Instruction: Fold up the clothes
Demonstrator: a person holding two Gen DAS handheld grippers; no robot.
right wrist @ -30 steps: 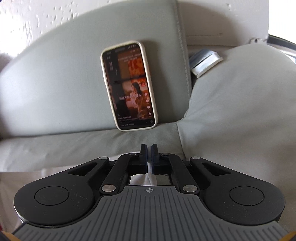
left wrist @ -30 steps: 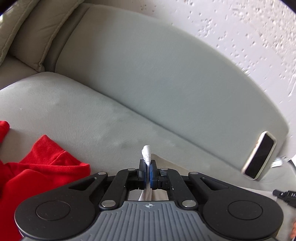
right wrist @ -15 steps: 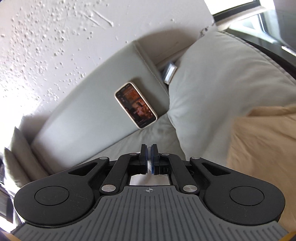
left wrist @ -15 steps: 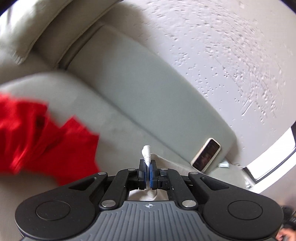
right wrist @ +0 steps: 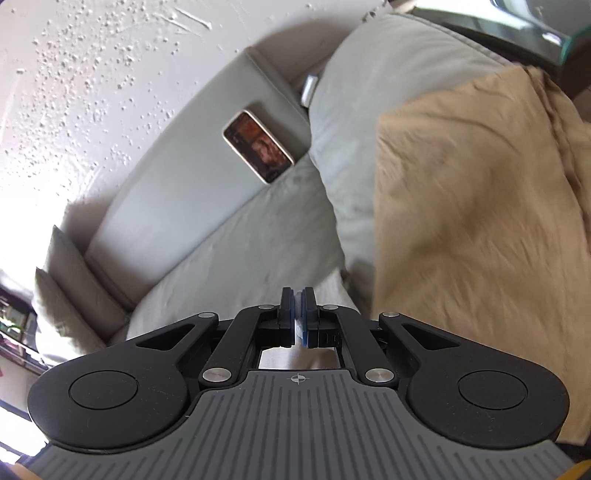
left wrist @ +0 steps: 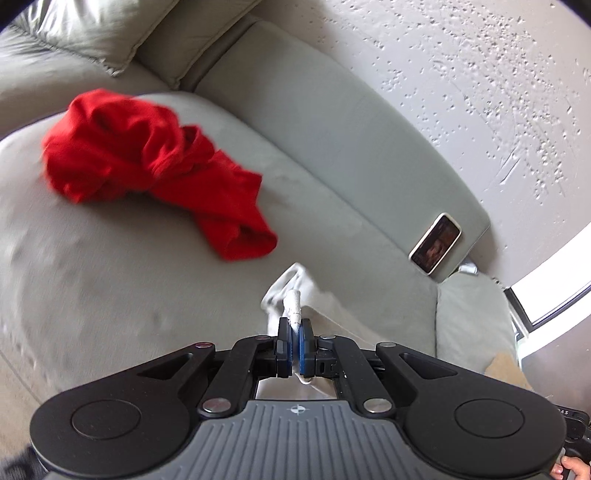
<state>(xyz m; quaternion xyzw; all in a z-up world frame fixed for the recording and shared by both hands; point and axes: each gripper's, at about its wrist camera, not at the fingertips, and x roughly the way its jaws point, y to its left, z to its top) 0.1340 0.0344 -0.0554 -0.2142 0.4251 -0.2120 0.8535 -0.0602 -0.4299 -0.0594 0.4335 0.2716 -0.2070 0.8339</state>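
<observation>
My left gripper (left wrist: 295, 328) is shut on an edge of a white garment (left wrist: 295, 288), which bunches just ahead of the fingertips and hangs down below them. My right gripper (right wrist: 297, 301) is shut on a thin white edge of the same garment (right wrist: 328, 291), which shows pale behind and under the fingers. Both grippers are held high above the grey sofa seat (left wrist: 110, 280). A crumpled red garment (left wrist: 147, 166) lies on the seat, ahead and to the left of the left gripper.
A phone (left wrist: 436, 243) with its screen lit leans on the sofa backrest; it also shows in the right wrist view (right wrist: 258, 146). A tan garment (right wrist: 480, 221) is draped over the sofa armrest at right. Cushions (left wrist: 110, 33) sit at the far left corner. A textured white wall is behind.
Both grippers have risen and pulled back from the sofa with the white garment in them. The phone and seat look farther away, and the whole red garment and the tan garment have come into view.
</observation>
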